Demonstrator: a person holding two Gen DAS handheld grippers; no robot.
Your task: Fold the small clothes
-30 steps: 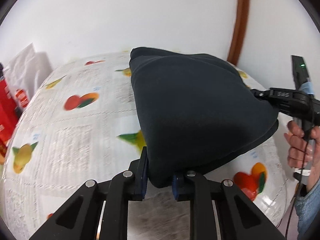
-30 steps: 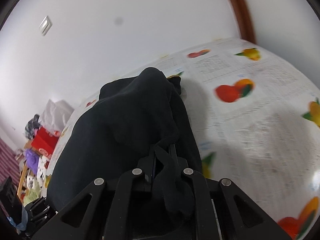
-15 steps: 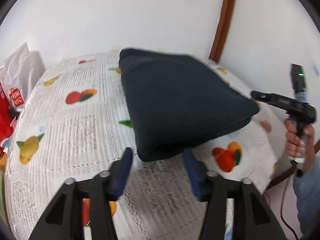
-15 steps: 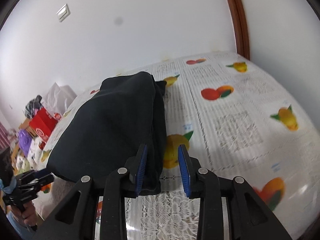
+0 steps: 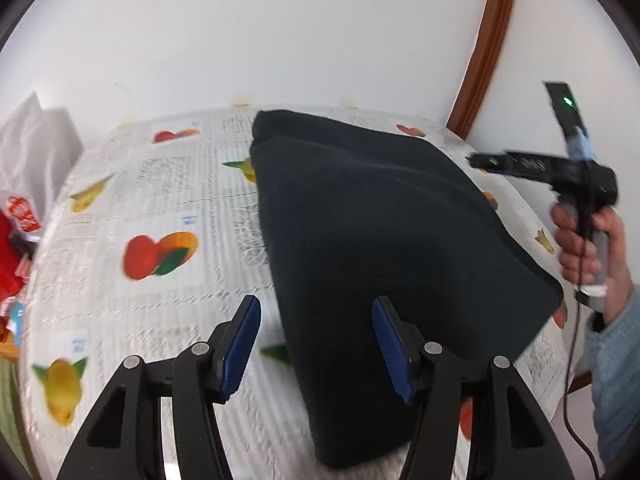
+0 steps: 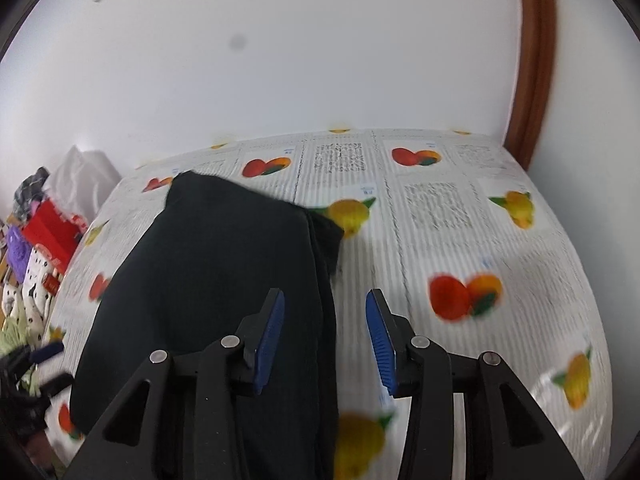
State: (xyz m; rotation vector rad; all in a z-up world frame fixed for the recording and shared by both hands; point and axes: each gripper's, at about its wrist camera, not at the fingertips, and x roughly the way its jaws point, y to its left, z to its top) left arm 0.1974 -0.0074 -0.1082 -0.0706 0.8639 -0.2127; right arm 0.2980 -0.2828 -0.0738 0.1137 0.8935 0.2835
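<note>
A folded dark navy garment (image 5: 376, 240) lies flat on the fruit-print tablecloth (image 5: 160, 216). It also shows in the right wrist view (image 6: 216, 280). My left gripper (image 5: 316, 340) is open and empty, held above the garment's near left edge. My right gripper (image 6: 325, 332) is open and empty, above the garment's right edge. The right gripper also shows in the left wrist view (image 5: 484, 162), held in a hand at the garment's far right side.
A white wall stands behind the table, with a brown door frame (image 5: 480, 64) at the right. A white bag (image 5: 32, 148) and red packaging (image 6: 48, 228) sit off the table's left side, among other clutter.
Both grippers have let go of the garment, opened and drawn back. The garment, held lifted a second ago, now lies flat on the table.
</note>
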